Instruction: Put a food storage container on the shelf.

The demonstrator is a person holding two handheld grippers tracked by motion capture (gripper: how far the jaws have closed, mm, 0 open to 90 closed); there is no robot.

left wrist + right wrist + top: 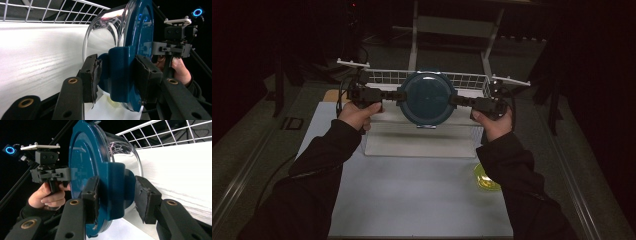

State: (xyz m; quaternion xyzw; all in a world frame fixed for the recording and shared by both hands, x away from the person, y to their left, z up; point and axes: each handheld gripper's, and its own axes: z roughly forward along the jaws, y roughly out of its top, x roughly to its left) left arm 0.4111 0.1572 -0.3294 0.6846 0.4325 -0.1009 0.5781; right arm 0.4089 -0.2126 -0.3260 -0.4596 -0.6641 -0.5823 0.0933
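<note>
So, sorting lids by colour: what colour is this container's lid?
Dark teal blue lid, clearest in the right gripper view.

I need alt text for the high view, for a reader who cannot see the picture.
Two hand-held grippers, left gripper and right gripper, grip the side clips of a round container with a dark teal lid, held above a white wire rack. The person's dark sleeves enter from below, and a small yellow-green bowl sits on the pale table.
</note>
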